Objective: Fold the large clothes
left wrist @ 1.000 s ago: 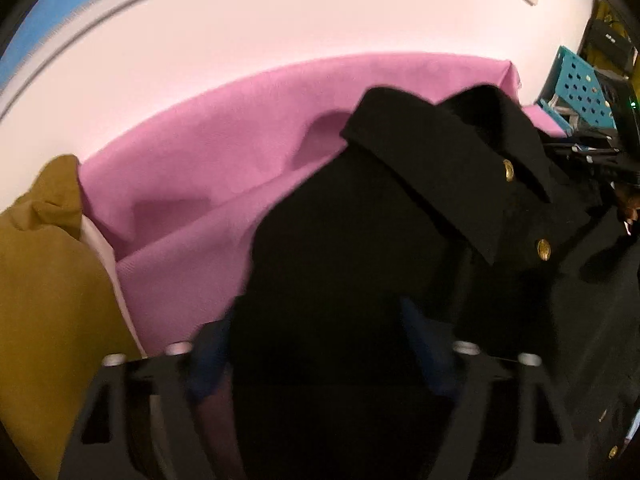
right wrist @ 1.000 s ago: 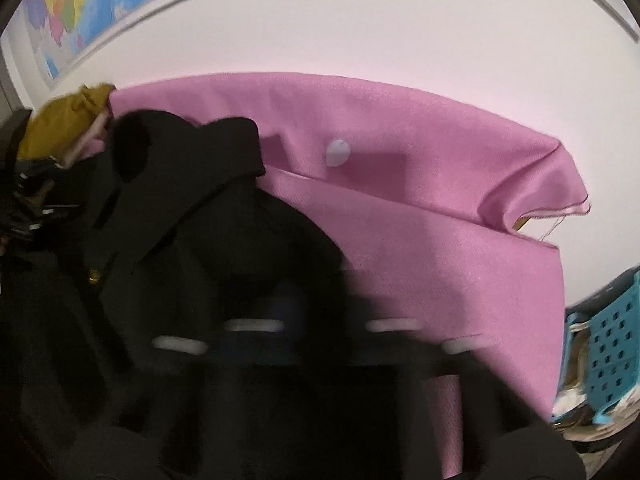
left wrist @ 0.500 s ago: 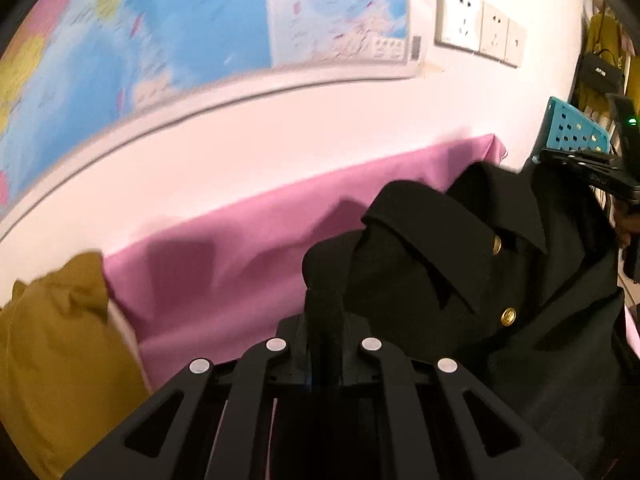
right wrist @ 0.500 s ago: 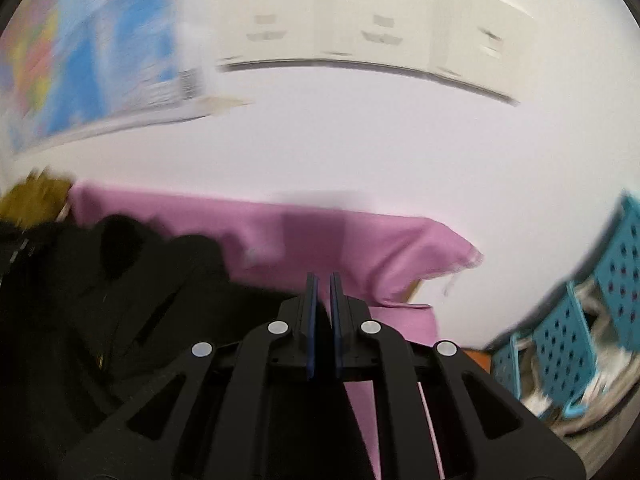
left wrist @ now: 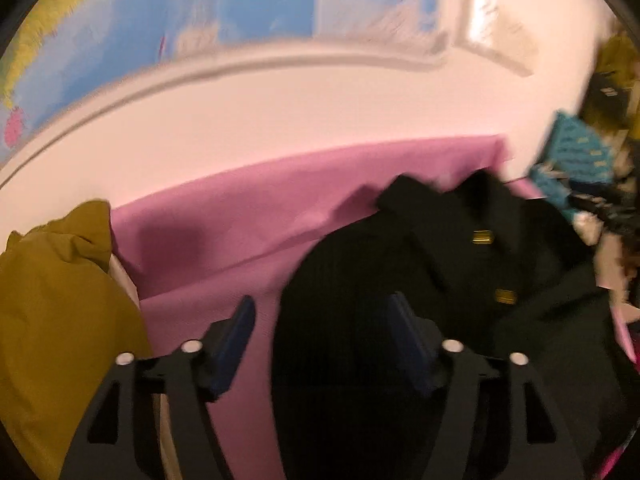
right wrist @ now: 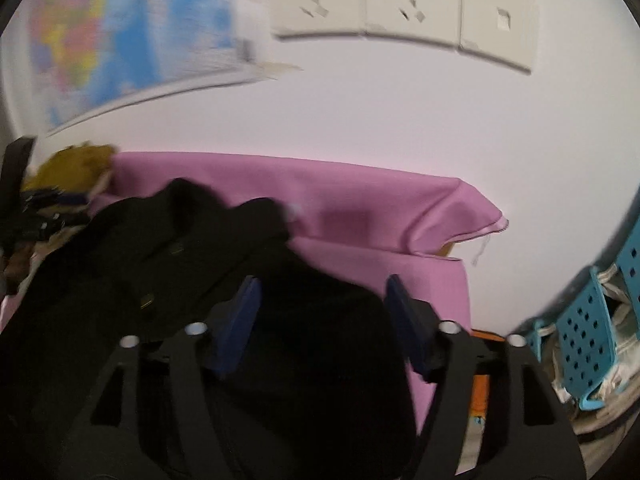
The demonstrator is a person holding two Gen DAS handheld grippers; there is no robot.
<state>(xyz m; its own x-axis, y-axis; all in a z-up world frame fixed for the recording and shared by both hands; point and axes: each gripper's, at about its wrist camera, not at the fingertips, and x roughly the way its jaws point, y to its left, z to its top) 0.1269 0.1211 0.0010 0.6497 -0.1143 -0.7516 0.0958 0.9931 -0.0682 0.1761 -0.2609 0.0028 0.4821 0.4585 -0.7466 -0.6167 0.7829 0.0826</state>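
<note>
A black coat (left wrist: 460, 280) with a collar and gold buttons lies on a pink cloth-covered table (left wrist: 240, 216). My left gripper (left wrist: 324, 328) is open above its left shoulder, with the dark fabric between and under the blue pads. In the right wrist view the coat (right wrist: 180, 280) fills the lower left, and my right gripper (right wrist: 324, 312) is open over its right shoulder, holding nothing. Both views are blurred by motion.
A mustard garment (left wrist: 56, 300) lies at the table's left end. A teal perforated basket (right wrist: 592, 320) stands right of the table. A wall map (left wrist: 160, 20) and wall sockets (right wrist: 400, 4) are behind the pink cloth (right wrist: 380, 216).
Half a second ago both grippers were shut on the coat's shoulders and raised. Now both have opened and the coat has dropped onto the pink cloth.
</note>
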